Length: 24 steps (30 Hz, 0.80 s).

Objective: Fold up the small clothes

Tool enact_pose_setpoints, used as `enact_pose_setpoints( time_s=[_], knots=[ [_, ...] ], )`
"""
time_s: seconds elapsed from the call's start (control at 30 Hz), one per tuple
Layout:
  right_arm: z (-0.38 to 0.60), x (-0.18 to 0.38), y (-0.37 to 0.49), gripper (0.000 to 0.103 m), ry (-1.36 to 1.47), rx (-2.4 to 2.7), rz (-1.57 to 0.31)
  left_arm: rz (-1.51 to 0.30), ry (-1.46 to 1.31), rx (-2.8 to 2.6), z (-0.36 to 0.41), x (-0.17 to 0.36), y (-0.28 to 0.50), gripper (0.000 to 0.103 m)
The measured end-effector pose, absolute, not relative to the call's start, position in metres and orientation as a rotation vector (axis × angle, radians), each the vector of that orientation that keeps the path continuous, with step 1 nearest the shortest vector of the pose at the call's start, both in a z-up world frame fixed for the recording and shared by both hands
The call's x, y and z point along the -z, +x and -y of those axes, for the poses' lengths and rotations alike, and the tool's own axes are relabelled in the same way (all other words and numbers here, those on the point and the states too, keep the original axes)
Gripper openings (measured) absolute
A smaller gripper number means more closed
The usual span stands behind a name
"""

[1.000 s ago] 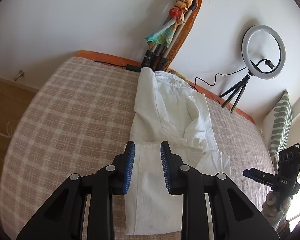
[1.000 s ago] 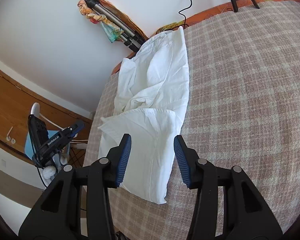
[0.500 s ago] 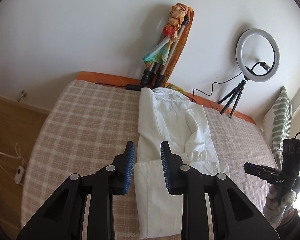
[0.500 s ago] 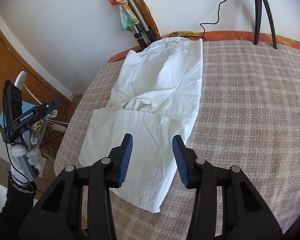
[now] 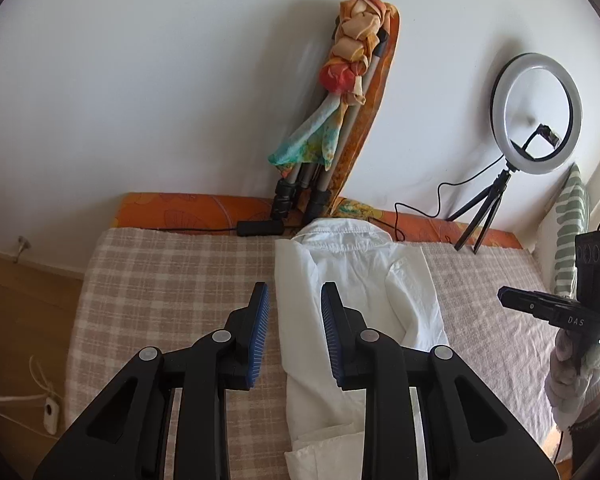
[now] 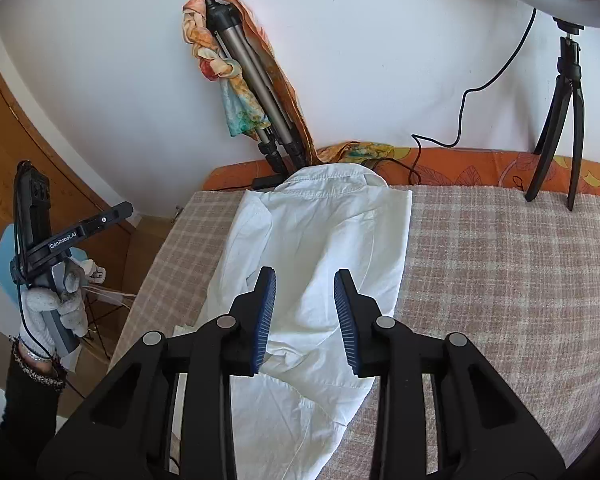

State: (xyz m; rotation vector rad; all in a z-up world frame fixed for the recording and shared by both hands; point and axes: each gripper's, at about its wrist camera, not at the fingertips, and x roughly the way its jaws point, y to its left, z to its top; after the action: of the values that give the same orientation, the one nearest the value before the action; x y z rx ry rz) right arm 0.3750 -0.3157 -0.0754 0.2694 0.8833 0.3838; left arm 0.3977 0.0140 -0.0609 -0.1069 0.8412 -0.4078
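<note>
A white shirt [image 5: 352, 280] lies lengthwise on the checked bed cover [image 5: 172, 280], collar toward the wall, sides folded in and lower part folded up. It also shows in the right wrist view [image 6: 332, 240]. My left gripper [image 5: 294, 340] is open and empty, held above the shirt's left edge. My right gripper [image 6: 305, 320] is open and empty, held above the shirt's middle. The other hand-held gripper shows at the right edge of the left view [image 5: 560, 312] and at the left edge of the right view [image 6: 60, 236].
A folded tripod wrapped in a colourful scarf [image 5: 340, 92] leans on the wall behind the collar. A ring light on a small tripod [image 5: 536, 112] stands at the bed's far right with its cable. A striped pillow [image 5: 572, 220] is at the right. A wooden door [image 6: 40, 168] is left.
Both grippers have pulled back and risen from the shirt and now point more toward the wall. Both stay open and empty. The shirt has not moved.
</note>
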Motion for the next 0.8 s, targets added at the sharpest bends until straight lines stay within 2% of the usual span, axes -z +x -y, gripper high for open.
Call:
enact_pose_setpoints(
  time_s=[0.07,0.13,0.3,0.4,0.47,0.6,0.67,0.7,0.73,0.8],
  knots=[
    [0.317,0.099,0.391,0.032,0.299,-0.388,-0.914,-0.884,-0.072,0.443,-0.002,0.088,0.401,0.022],
    [0.318,0.122,0.401,0.032,0.327,-0.398,-0.941,-0.934,-0.059,0.485,0.008,0.115,0.404,0.015],
    [0.321,0.168,0.42,0.032,0.331,-0.38,-0.999,-1.016,0.007,0.492,0.027,0.168,0.422,0.015],
    [0.33,0.187,0.434,0.032,0.353,-0.343,-1.006,-1.006,-0.009,0.472,0.034,0.178,0.441,0.015],
    [0.336,0.19,0.441,0.024,0.358,-0.325,-0.991,-0.978,0.025,0.443,0.041,0.177,0.453,0.015],
    [0.341,0.183,0.449,0.024,0.309,-0.263,-0.957,-0.953,0.068,0.401,0.051,0.176,0.477,0.015],
    [0.344,0.178,0.451,0.025,0.295,-0.248,-0.934,-0.95,0.053,0.39,0.052,0.176,0.486,0.018],
    [0.346,0.177,0.453,0.03,0.286,-0.24,-0.926,-0.948,0.049,0.381,0.052,0.176,0.49,0.022],
    [0.348,0.176,0.455,0.037,0.283,-0.241,-0.923,-0.946,0.047,0.368,0.052,0.177,0.494,0.031],
    [0.349,0.178,0.463,0.043,0.276,-0.226,-0.926,-0.936,0.051,0.343,0.053,0.178,0.502,0.043]
  ],
)
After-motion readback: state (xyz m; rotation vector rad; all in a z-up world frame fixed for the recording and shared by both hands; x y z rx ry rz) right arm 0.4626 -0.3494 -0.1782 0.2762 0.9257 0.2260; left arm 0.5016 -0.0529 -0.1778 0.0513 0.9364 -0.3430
